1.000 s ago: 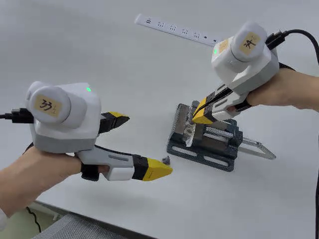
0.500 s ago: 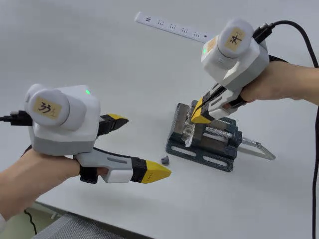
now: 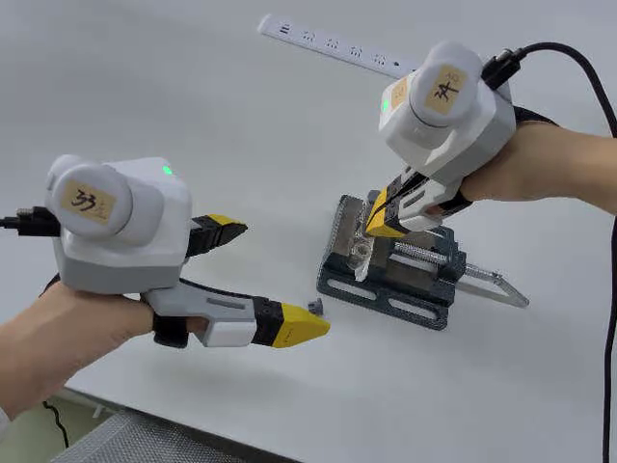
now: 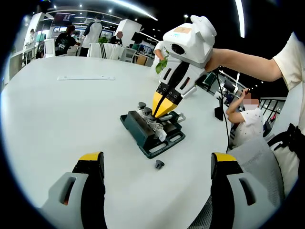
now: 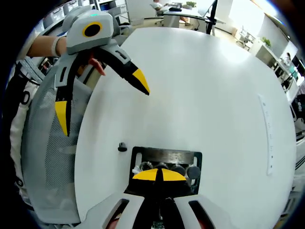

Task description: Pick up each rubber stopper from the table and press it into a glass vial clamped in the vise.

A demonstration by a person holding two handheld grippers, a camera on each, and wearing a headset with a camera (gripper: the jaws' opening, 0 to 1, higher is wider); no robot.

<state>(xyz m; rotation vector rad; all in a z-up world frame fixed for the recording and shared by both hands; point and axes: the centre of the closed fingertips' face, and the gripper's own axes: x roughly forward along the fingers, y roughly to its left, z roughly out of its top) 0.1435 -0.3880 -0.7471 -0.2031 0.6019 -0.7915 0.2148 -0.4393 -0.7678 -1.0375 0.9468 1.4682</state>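
Note:
A small dark rubber stopper point(image 3: 314, 307) lies on the white table just left of the vise point(image 3: 386, 280). My left gripper point(image 3: 262, 280) is open, low over the table, and the stopper sits beside its near yellow tip. In the left gripper view the stopper point(image 4: 158, 164) lies between the spread jaws of my left gripper point(image 4: 157, 156), in front of the vise point(image 4: 147, 136). My right gripper point(image 3: 381, 225) is shut and points down over the vise's clamped vials point(image 3: 362, 253). In the right gripper view its tips point(image 5: 161, 174) meet above stoppered vials point(image 5: 192, 171).
A white power strip point(image 3: 328, 43) lies at the far side of the table. The vise's handle point(image 3: 496, 286) sticks out to the right. The table's near edge point(image 3: 193, 424) runs under my left hand. People and chairs stand beyond the table in the left gripper view.
My right gripper has risen a little and drifted left over the vise, still shut. My left gripper has stayed open in much the same place; the stopper now shows beside its tip.

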